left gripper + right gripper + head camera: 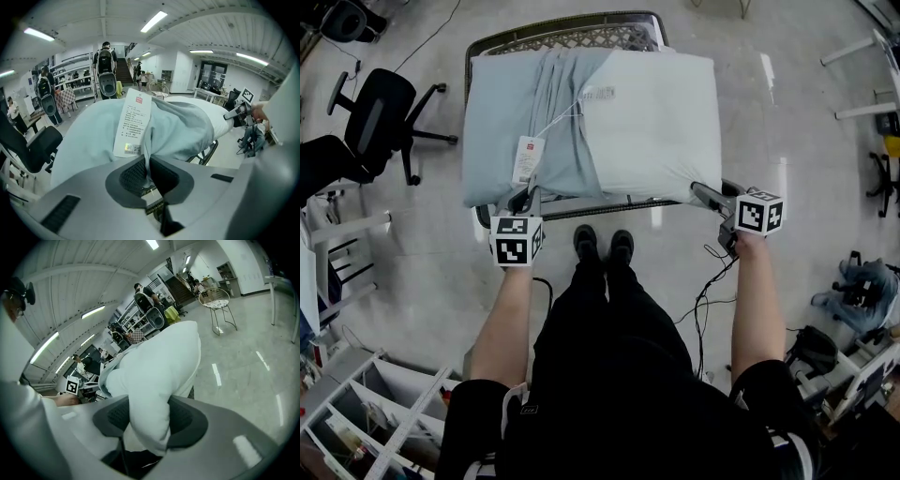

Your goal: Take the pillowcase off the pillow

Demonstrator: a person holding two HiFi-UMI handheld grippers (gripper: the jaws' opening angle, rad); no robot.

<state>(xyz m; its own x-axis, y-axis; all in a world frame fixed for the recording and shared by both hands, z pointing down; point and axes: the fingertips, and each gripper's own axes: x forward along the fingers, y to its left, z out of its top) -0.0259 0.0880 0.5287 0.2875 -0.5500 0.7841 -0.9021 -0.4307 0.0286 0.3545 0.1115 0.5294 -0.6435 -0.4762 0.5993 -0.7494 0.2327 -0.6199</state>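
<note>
A white pillow (661, 122) lies on a metal mesh stand (581, 36). A pale blue pillowcase (502, 122) covers its left half, bunched in folds near the middle, with a paper tag (526, 159) on top. My left gripper (523, 199) is at the near edge of the pillowcase; in the left gripper view its jaws (146, 171) are shut on a thin fold of the blue fabric (89, 140), just below the tag (133, 124). My right gripper (701, 192) is at the pillow's near right corner, and its pads press on the thick white corner (154, 366).
A black office chair (380, 112) stands to the left of the stand. White shelving (375, 412) is at the lower left, and cables (708, 281) trail on the floor by my feet. More chairs and gear sit at the right edge (862, 281).
</note>
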